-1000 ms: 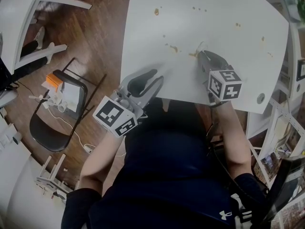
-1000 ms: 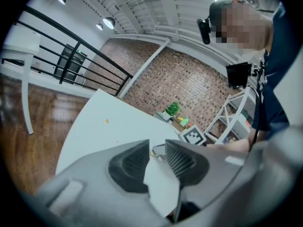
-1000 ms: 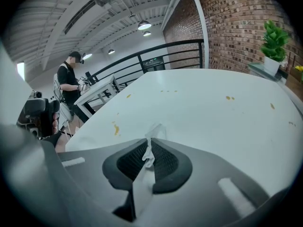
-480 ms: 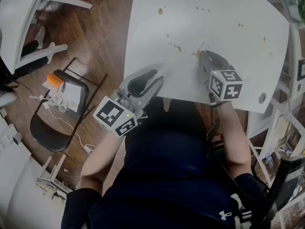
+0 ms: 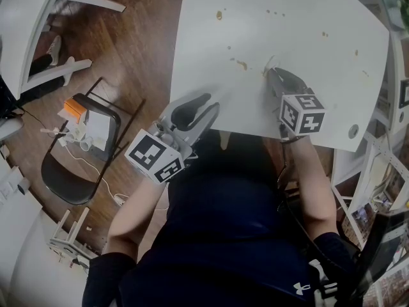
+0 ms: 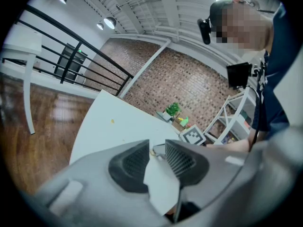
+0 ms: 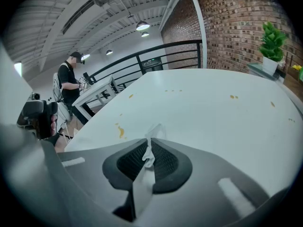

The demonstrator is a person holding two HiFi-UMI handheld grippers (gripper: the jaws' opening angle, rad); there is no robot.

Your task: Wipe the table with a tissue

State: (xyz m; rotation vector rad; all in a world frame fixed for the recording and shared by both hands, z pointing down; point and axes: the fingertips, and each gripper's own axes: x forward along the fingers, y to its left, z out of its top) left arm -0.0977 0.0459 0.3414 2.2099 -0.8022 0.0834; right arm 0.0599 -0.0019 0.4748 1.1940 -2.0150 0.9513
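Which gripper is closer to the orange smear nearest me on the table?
Right. The right gripper, holding the tissue, sits just beside the smear; the left gripper is farther, at the table edge.

Lighting is even and diffuse: in the head view the white table (image 5: 307, 50) reads uniformly bright, with only soft shadows. Both gripper views are fisheye, with black corners and bent lines. Ceiling lamps (image 7: 143, 26) glow overhead, and the near foreground is out of focus.

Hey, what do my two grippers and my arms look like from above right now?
The left gripper and right gripper both have smooth grey tongs with dark ribbed pads. Each carries a white cube printed with black square markers. The person wears a dark navy shirt with short sleeves.
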